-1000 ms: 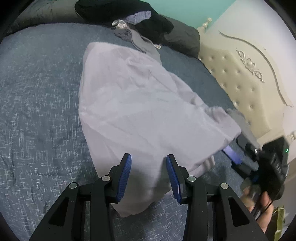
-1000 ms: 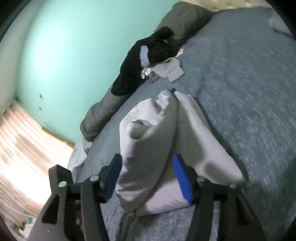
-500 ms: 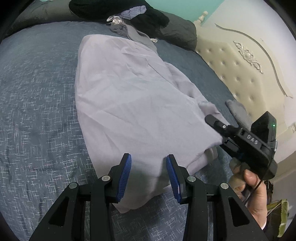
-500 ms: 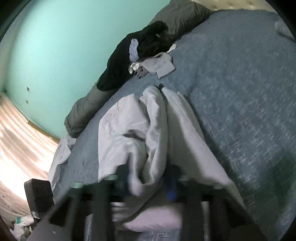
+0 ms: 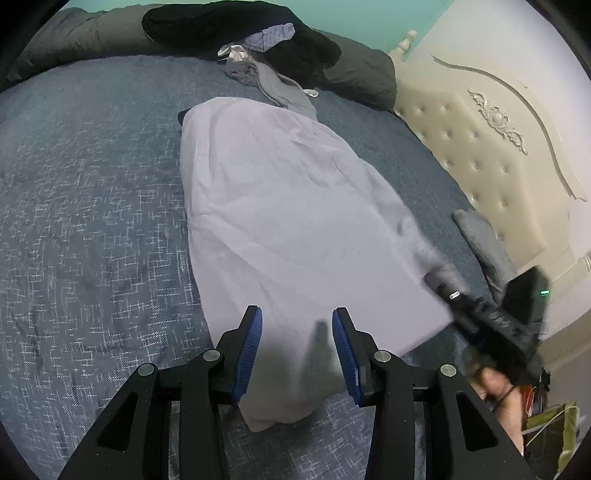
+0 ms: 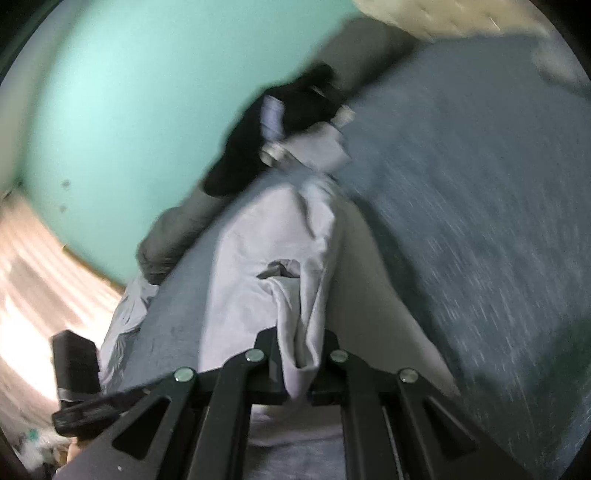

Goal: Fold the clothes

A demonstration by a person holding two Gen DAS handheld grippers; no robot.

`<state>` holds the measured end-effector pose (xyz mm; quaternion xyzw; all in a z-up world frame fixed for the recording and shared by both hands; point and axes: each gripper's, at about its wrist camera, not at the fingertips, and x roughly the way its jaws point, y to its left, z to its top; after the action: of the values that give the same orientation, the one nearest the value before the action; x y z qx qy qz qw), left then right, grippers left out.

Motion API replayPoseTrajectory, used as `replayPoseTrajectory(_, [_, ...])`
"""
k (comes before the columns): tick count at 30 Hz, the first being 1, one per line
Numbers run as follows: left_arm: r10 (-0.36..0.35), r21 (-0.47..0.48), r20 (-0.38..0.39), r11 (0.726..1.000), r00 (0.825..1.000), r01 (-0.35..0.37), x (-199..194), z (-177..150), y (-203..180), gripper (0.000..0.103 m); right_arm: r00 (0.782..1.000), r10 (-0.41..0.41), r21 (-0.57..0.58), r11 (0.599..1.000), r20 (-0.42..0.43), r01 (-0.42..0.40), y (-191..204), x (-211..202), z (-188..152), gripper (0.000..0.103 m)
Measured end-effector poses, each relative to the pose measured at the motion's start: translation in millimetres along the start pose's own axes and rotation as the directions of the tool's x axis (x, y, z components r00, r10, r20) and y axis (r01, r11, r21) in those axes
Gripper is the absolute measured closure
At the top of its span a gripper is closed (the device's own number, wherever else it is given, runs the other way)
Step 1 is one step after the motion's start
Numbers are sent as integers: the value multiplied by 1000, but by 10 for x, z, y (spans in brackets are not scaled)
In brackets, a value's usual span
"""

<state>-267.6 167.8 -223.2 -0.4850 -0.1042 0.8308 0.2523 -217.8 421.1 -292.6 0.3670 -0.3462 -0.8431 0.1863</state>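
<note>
My right claw point(image 6: 301, 354) is closing, its jaws now pinching a bunched fold of the pale lilac garment point(image 5: 295, 221); a second ago they stood wide around it. That gives me the edge to fold. My left claw point(image 5: 297, 343) stays half open over the near hem, gripping nothing. Beyond, the garment lies flatter on the grey bedspread point(image 5: 92, 203).

Pale lilac garment point(image 5: 288, 206) on blue-grey flecked bedspread point(image 5: 92, 206); cream headboard point(image 5: 491, 147), teal wall point(image 6: 129, 92), black clothes point(image 5: 236, 22).
</note>
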Motion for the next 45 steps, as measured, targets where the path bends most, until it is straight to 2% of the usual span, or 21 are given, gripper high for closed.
replayPoseTrajectory(2, [8, 3, -8, 1000, 1000, -8, 48, 5, -12, 60, 1000, 3, 71, 997, -30, -1, -160, 63, -11, 94])
replayPoseTrajectory(4, [15, 9, -19, 1000, 1000, -15, 103, -5, -24, 60, 999, 9, 93, 996, -31, -6, -227, 68, -6, 90])
replayPoseTrajectory(11, [29, 3, -34, 1000, 999, -29, 219, -82, 14, 60, 997, -26, 11, 1000, -67, 27, -138, 253, 11, 92])
replayPoseTrajectory(18, [39, 27, -55, 999, 998, -37, 289, -147, 28, 60, 997, -17, 45, 999, -78, 20, -225, 192, 24, 92])
replayPoseTrajectory(19, [38, 26, -57, 999, 998, -37, 300, -160, 42, 60, 997, -22, 49, 998, -72, 25, -232, 151, 19, 90])
replayPoseTrajectory(21, [32, 16, -57, 999, 998, -31, 306, -177, 76, 60, 998, -37, 69, 997, -56, 41, -249, 54, 33, 80])
replayPoseTrajectory(27, [25, 8, -52, 1000, 998, -25, 231, -195, 112, 60, 988, -128, -11, 992, 87, 129, -54, -392, 149, 78])
replayPoseTrajectory(29, [19, -1, -44, 1000, 999, -19, 167, -189, 115, 60, 987, -102, -38, 993, 125, 108, 33, -475, 171, 78])
replayPoseTrajectory(32, [13, -15, -58, 1000, 998, -14, 162, -207, 122, 60, 995, -35, -122, 991, 94, 46, 216, -390, 125, 80])
replayPoseTrajectory(33, [16, -13, -66, 1000, 998, -17, 178, -218, 121, 60, 997, -12, -151, 988, 80, 24, 279, -355, 108, 85])
replayPoseTrajectory(35, [18, -12, -71, 1000, 997, -19, 193, -244, 131, 60, 1000, 0, -156, 988, 21, 3, 305, -207, 50, 87])
replayPoseTrajectory(38, [14, -21, -74, 1000, 997, -16, 210, -278, 154, 60, 996, -75, -115, 991, -46, 70, 169, -14, -43, 91])
replayPoseTrajectory(40, [15, -17, -84, 1000, 996, -16, 242, -309, 151, 60, 989, -137, -88, 987, -57, 132, 43, 37, -74, 99])
replayPoseTrajectory(42, [28, 11, -99, 1000, 995, -27, 283, -337, 107, 60, 980, -191, -53, 981, -55, 188, -84, 44, -85, 102])
replayPoseTrajectory(45, [39, 28, -106, 999, 994, -36, 279, -327, 81, 60, 975, -212, 7, 977, -62, 213, -249, 35, -100, 103])
